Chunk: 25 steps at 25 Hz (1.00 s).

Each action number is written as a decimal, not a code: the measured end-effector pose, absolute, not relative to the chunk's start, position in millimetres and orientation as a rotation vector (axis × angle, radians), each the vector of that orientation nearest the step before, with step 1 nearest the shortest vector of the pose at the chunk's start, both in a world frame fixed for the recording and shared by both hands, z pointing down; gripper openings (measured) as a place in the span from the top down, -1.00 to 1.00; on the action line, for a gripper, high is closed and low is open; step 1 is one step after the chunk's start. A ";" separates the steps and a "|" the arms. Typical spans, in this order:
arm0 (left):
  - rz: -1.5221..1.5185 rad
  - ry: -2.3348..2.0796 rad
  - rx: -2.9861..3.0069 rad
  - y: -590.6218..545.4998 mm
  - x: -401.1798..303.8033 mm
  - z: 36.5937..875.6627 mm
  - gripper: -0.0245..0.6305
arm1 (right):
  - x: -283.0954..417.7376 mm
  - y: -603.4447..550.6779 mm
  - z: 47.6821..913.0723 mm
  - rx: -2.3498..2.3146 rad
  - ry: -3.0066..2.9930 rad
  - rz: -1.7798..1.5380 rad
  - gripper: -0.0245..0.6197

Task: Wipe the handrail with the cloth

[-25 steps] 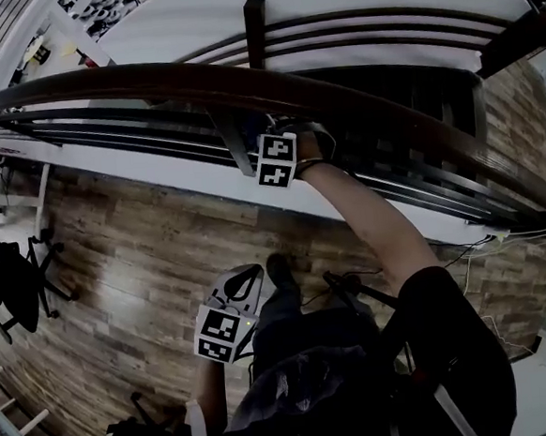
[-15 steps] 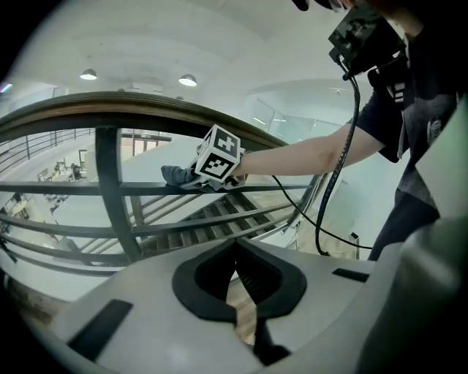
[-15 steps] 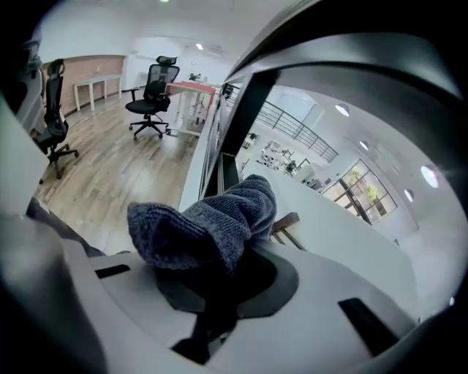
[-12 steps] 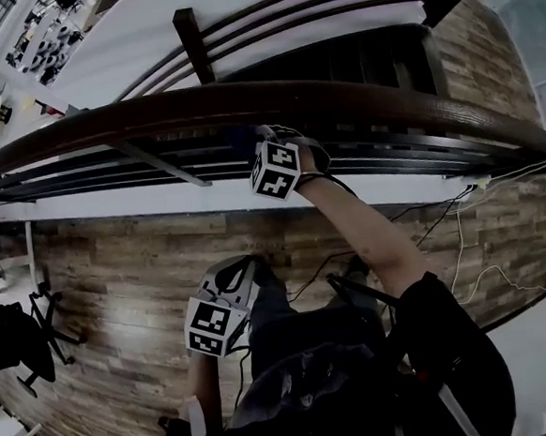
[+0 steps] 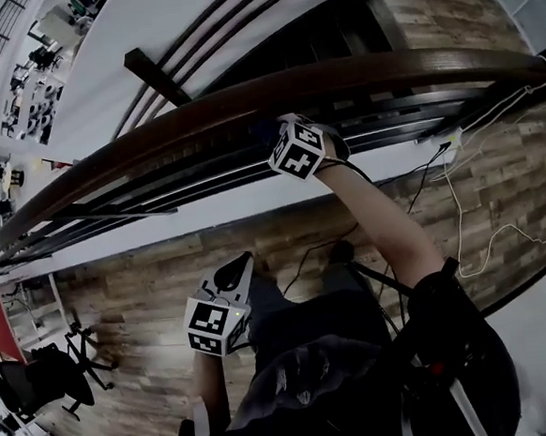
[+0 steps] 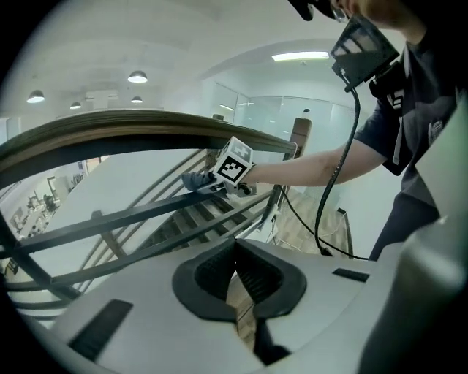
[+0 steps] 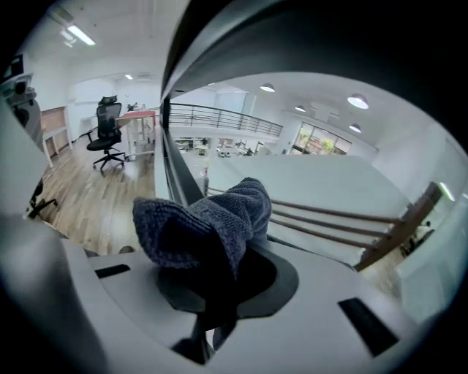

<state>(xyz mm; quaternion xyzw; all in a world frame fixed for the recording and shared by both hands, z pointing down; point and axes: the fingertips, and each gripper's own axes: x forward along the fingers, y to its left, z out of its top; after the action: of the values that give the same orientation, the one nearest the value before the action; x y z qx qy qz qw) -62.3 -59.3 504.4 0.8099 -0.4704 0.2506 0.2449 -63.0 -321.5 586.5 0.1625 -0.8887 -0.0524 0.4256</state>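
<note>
The dark wooden handrail (image 5: 181,125) curves across the head view from lower left to upper right. My right gripper (image 5: 281,136) is held up against the rail's near side, shut on a dark blue cloth (image 7: 208,223) that bunches out of its jaws. From the left gripper view, the cloth (image 6: 191,179) sits just under the rail (image 6: 110,135). My left gripper (image 5: 233,279) hangs low in front of the person's body, well away from the rail, jaws shut with nothing between them.
Metal bars (image 5: 205,185) run below the rail, with a dark post (image 5: 154,76) beyond it. Cables (image 5: 478,196) trail over the wood floor at the right. An office chair (image 5: 32,382) stands at the lower left. A stairwell drops away behind the railing.
The head view has swung, so the rail now slopes up to the right. My right gripper stays on the rail with the cloth, closer to the rail's right end. The left gripper stays low.
</note>
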 end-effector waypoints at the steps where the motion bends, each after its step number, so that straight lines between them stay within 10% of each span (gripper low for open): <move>1: 0.696 -1.260 2.232 -69.6 -41.1 501.8 0.90 | -23.3 -340.9 585.7 0.465 -2.211 -0.106 0.80; 9: 0.781 -0.983 2.409 -132.5 89.5 509.1 0.90 | 245.8 -441.3 585.1 0.905 -2.085 0.090 0.80; 25: 0.938 -0.638 2.574 -211.6 169.8 516.1 0.90 | 525.3 -507.8 588.9 1.526 -1.825 0.440 0.80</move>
<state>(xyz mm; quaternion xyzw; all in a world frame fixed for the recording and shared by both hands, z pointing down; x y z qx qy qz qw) 169.8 -211.6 516.1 0.9027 -0.2238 0.3289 0.1637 525.3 -507.8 588.9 0.5902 -0.7056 0.1701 0.3534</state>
